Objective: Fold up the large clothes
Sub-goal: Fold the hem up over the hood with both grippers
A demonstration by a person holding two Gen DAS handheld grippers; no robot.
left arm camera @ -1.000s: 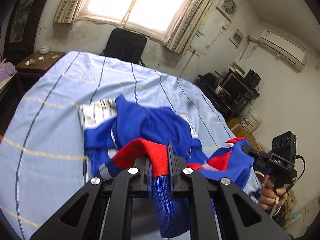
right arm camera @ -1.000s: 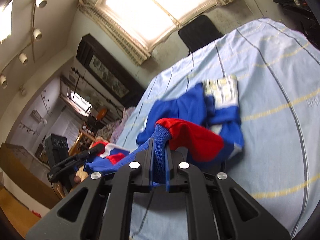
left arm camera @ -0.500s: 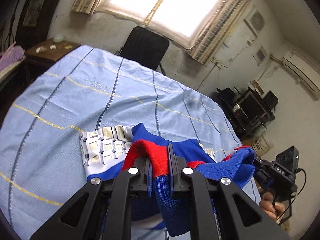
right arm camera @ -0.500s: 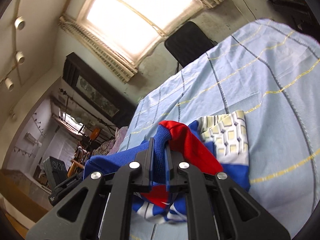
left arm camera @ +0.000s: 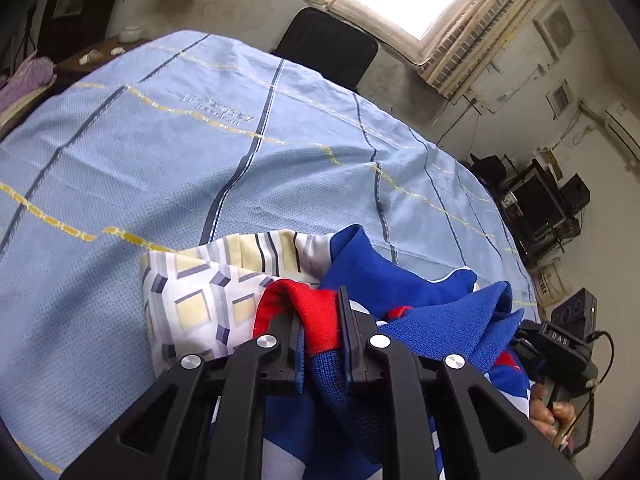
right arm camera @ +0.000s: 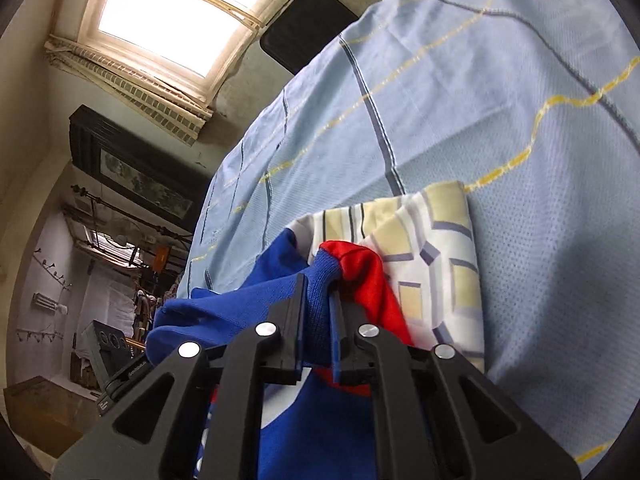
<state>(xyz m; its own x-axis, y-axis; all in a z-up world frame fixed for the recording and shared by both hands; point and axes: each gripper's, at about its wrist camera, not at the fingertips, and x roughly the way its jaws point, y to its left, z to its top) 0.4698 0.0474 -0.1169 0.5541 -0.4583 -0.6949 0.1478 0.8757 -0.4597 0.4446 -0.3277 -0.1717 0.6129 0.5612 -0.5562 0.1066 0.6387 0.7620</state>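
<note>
Two grippers carry the near end of the blue and red garment [left arm camera: 404, 284] forward over its own far part, and over the last second both have come lower and further across the bed [left arm camera: 192, 168]. A second ago a wide spread of blue cloth lay ahead of the fingers; now only the patterned yellow-and-grey cloth [left arm camera: 196, 300] and a blue fold show beyond them, so the carried edge is nearly above the garment's far edge.

Left gripper [left arm camera: 322, 316] has red cuff fabric between its fingers, and its jaws are opening; the cloth has not dropped out, yet the pads look to be easing off it. Right gripper [right arm camera: 318, 304] is clenched on a blue and red bunch of the same garment.

Most of the garment lies toward the near edge of the bed, bunched under and behind the two tools, with its patterned part flat on the sheet ahead.

By my reading the fold-over is close to its end: the edge looks about ready to be laid down and let go.
</note>
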